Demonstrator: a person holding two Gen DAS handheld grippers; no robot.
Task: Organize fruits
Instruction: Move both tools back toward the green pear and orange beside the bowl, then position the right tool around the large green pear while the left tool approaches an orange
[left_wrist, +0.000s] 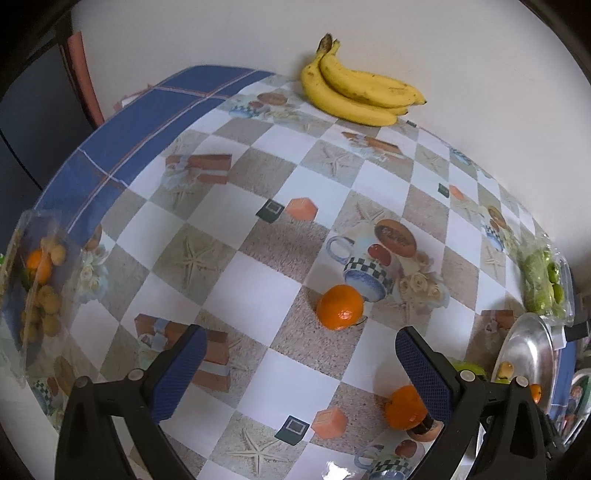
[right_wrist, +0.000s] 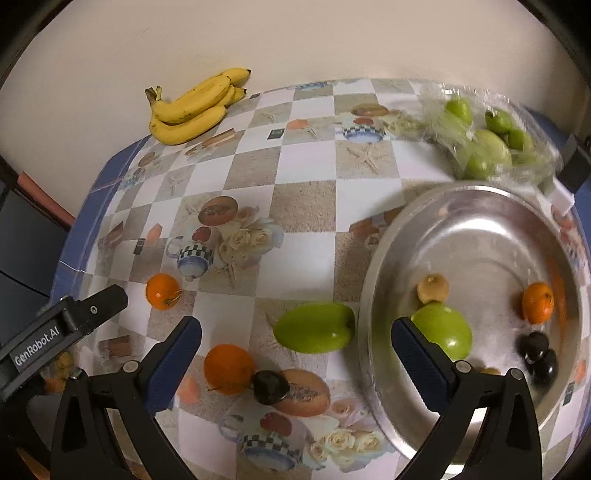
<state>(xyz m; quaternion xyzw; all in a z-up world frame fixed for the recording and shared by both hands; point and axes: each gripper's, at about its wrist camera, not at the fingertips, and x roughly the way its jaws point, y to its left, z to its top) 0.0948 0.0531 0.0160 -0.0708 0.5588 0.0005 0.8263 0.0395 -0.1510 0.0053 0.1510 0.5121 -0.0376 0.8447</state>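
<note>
Fingers (right_wrist: 421, 354) spread, round steel tray (right_wrist: 480, 206), glossy oranges (right_wrist: 162, 291)

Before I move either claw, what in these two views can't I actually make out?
- Bagged green fruit, right wrist view: motion blur and crinkled plastic hide the count.
- Clear box of small fruit, left wrist view: at the left edge, blurred; fruit types unclear.
- Steel plate, right wrist view: near rim cut off behind the right claw.
- Near orange, left wrist view: partly behind a finger of the left claw.

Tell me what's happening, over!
Left gripper and right gripper open, empty. Green fruit sits beside the metal tray, directly ahead of right. Nothing blocking.
</note>
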